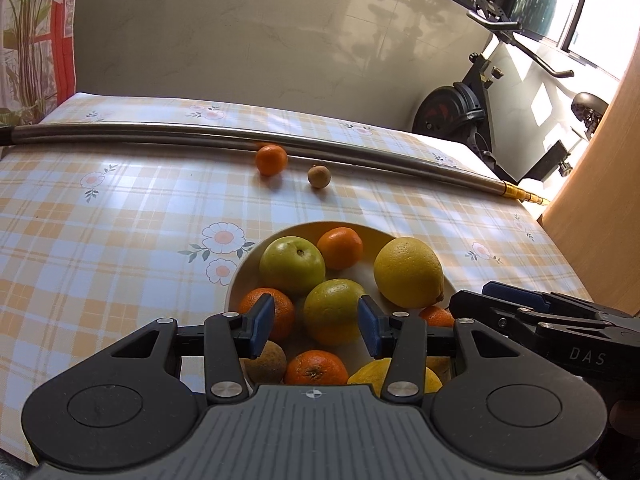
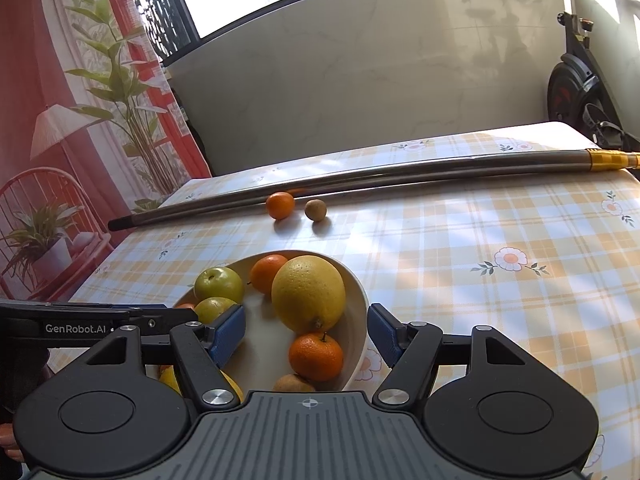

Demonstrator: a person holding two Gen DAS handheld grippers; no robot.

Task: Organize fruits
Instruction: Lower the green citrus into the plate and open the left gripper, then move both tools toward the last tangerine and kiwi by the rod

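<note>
A white bowl [image 1: 240, 272] [image 2: 260, 340] holds a green apple [image 1: 292, 264], a big lemon [image 1: 408, 272] [image 2: 308, 294], a greenish citrus [image 1: 334, 312], several mandarins and a brown fruit. My left gripper [image 1: 316, 326] hovers open over the bowl, the greenish citrus showing below its gap, ungripped. My right gripper [image 2: 306, 332] is open at the bowl's right rim, one finger outside it, with a mandarin [image 2: 316, 356] beneath. One mandarin [image 1: 271, 159] [image 2: 280, 205] and a small brown fruit [image 1: 319, 176] [image 2: 315, 209] lie loose farther back.
A long metal pole [image 1: 200, 132] [image 2: 400, 176] lies across the table just behind the two loose fruits. The table wears a plaid flowered cloth [image 1: 100, 220]. An exercise bike [image 1: 460, 112] stands beyond the far right corner, and a wooden panel [image 1: 600, 160] borders the right side.
</note>
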